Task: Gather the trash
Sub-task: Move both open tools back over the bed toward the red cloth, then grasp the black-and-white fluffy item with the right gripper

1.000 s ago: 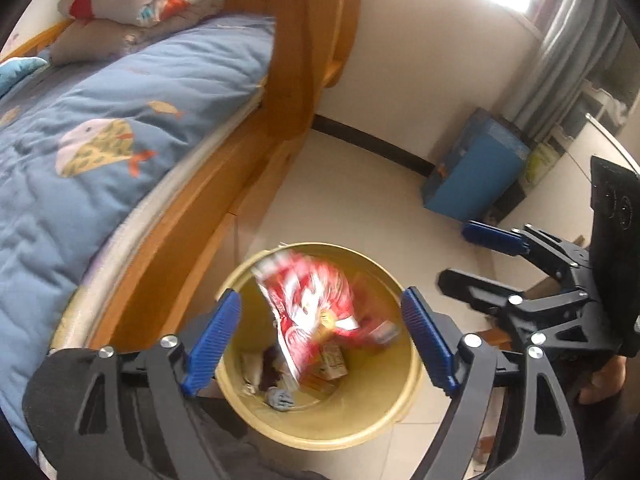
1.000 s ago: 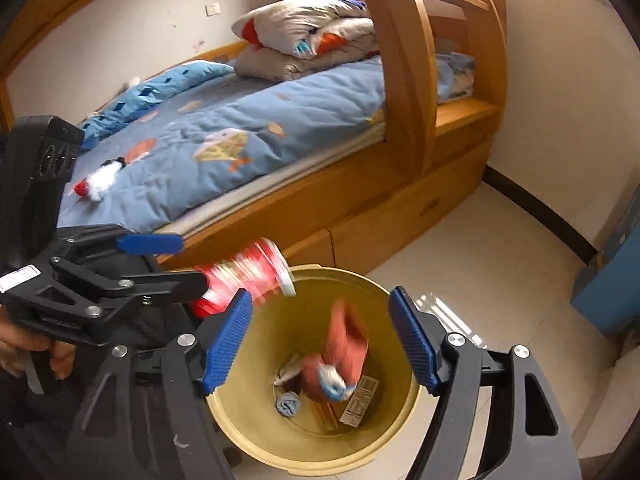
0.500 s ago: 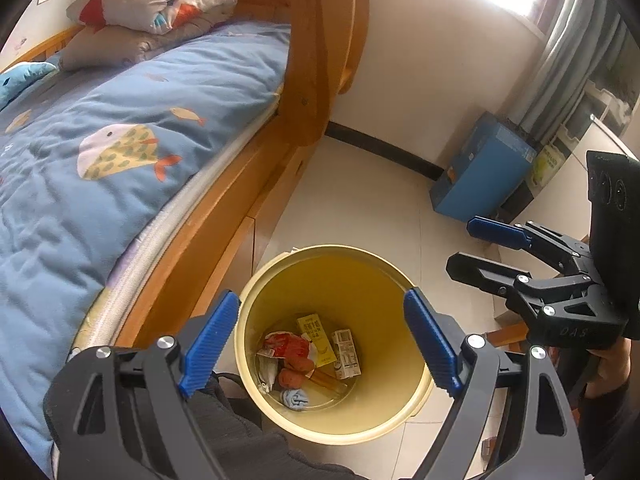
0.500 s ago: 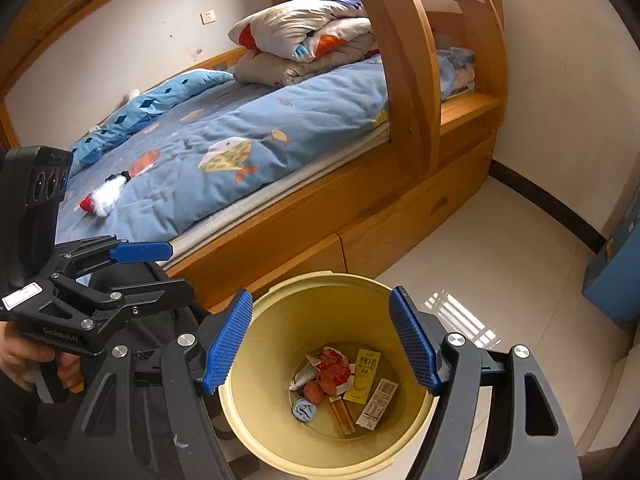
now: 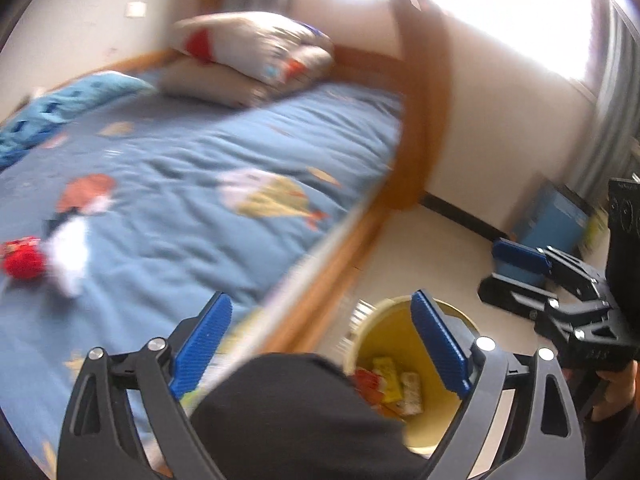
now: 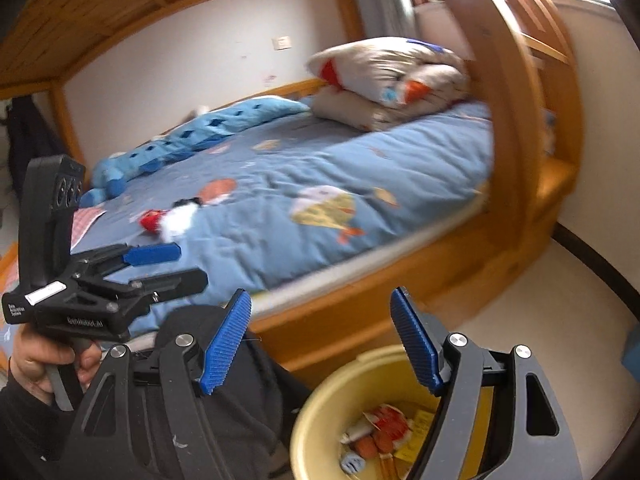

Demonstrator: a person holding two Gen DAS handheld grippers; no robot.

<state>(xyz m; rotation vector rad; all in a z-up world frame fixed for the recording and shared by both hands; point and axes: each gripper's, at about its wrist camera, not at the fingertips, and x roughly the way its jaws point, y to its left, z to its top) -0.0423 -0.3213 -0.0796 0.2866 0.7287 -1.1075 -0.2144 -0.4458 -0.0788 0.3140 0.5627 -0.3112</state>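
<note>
One yellow bin (image 6: 316,420) sits on the floor by the bed (image 6: 320,208), holding several wrappers (image 6: 384,428) (five or six, perhaps; blur hides the count). One red-and-white scrap (image 6: 168,220) lies on the quilt. Your left gripper (image 5: 320,344) is opening, nothing between its pads; your right gripper (image 6: 320,340) is opening a little too, empty and touching nothing. Since a second ago, both wrappers you dropped have landed in the bin, and both grippers have swung up toward the bed.
</note>
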